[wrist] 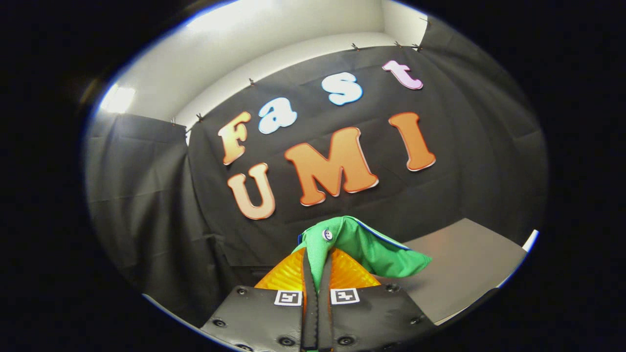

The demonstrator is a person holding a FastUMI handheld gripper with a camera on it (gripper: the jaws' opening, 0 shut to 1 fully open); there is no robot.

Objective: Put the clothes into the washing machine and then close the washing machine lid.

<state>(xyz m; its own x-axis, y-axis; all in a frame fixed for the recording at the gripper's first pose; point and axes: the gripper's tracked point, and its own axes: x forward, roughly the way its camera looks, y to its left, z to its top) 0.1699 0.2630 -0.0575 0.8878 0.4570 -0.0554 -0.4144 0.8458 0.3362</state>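
Green garment w/ one button near its top, pinched between the fingers of the gripper; both press on it, jaws nearly together. Lower part of cloth hidden betw. the fingers; rest bunches above the tips and droops to the right. Beyond: grey tabletop, partly cut off. Black booth wall behind.

The hand-held gripper pinches a green garment between both fingers, lifted clear of the grey counter. A white button sits on the garment's top fold. The cloth droops beyond the fingers toward the counter.
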